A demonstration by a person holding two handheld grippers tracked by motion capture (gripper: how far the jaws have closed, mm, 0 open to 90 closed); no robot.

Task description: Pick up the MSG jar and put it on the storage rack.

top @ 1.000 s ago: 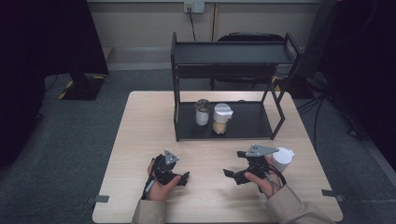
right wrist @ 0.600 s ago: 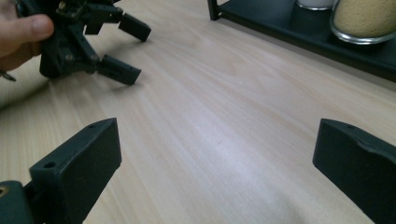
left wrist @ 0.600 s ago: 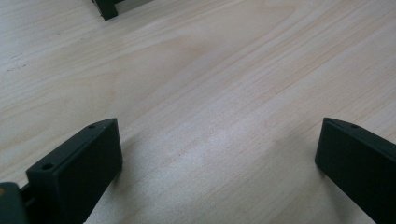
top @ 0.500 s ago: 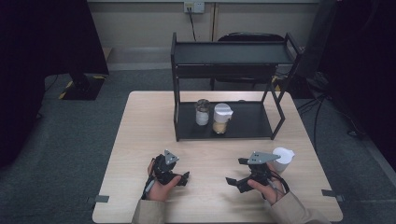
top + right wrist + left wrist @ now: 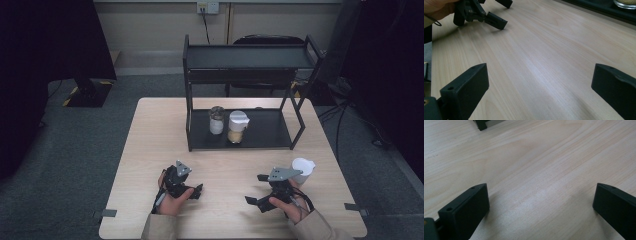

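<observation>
My left gripper rests low over the near left part of the wooden table, held by a hand, jaws pointing right. In its own view the left gripper is open over bare wood. My right gripper sits at the near right with its jaws spread wide toward the left. In its own view the right gripper is open with nothing between the jaws, and the left gripper shows farther off, at the top left. A white lidded cup stands just right of the right hand.
A black two-level rack stands at the table's far side. On its lower shelf are a dark-lidded jar and a white-lidded jar with tan contents. The rack's foot shows in the left gripper view.
The right gripper has drawn back toward the near edge of the table and slightly left, away from the white cup. The left gripper has stayed put.
</observation>
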